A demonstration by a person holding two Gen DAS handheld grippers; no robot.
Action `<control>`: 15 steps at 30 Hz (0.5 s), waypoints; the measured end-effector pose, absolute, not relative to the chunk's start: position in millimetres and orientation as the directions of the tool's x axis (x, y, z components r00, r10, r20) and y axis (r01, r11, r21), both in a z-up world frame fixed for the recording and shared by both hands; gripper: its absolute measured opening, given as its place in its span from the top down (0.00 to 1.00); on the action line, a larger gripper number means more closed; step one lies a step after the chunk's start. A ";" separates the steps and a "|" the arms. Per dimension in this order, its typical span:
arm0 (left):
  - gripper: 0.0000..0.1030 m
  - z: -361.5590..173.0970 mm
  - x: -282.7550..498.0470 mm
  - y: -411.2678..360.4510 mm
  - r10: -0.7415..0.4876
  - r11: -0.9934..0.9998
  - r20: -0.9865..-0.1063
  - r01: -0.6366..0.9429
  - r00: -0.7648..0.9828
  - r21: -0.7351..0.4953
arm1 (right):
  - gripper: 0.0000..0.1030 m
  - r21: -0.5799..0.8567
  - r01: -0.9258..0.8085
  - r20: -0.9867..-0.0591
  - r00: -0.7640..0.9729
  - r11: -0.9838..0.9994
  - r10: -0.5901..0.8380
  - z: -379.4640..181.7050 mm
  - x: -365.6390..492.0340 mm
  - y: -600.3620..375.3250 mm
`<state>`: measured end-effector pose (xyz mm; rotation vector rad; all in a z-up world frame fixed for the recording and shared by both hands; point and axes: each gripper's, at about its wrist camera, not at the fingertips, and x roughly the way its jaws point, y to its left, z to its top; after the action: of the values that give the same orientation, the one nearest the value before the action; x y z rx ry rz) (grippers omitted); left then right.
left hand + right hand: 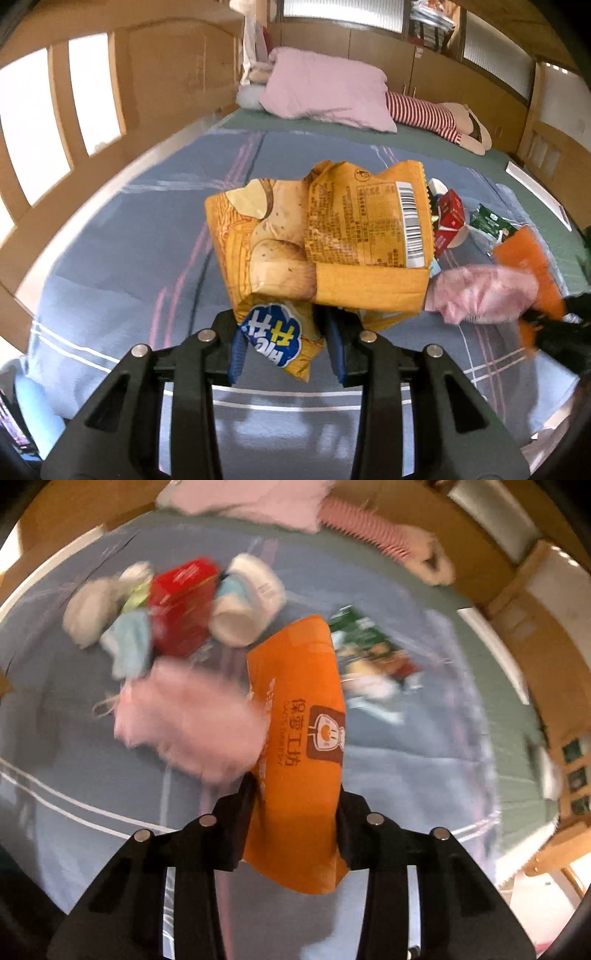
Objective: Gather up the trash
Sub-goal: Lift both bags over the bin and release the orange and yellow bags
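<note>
Wooden walls ring a big bed (110, 266) with a blue sheet and lots of free room near its edge. Left hand-held gripper (287, 350) pinches the low corner of a yellow chip bag (317, 236), which hangs in front of it. Right hand-held gripper (295, 819) has an orange packet (299, 738) between its jaws, long side pointing away; the blur hides whether they squeeze it. Pink wad (192, 720) sits just left. Farther off lie a red box (181, 605) and green wrapper (365, 642), nearer the right hand.
</note>
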<state>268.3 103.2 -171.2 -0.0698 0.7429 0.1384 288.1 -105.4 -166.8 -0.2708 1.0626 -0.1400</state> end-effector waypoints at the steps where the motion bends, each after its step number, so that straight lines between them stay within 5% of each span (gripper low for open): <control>1: 0.64 -169.2 265.4 102.5 0.106 0.989 -0.667 -0.150 0.737 -0.009 | 0.62 -0.299 0.010 -0.822 0.505 0.954 -0.263 -159.1 282.7 -107.6; 7: 0.64 -149.3 229.2 93.9 0.108 0.988 -0.621 -0.151 0.776 -0.017 | 0.62 -0.335 0.120 -0.660 0.679 0.935 -0.323 -96.0 230.3 -121.5; 15: 0.64 -110.1 172.1 60.9 0.031 0.997 -0.591 -0.066 0.806 -0.037 | 0.62 -0.186 0.054 -0.606 0.780 0.981 -0.158 -39.5 144.9 -108.7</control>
<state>172.1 60.9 -110.1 -0.0570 0.6318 0.0523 144.9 -108.7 -39.5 -0.1618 0.6671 -0.1148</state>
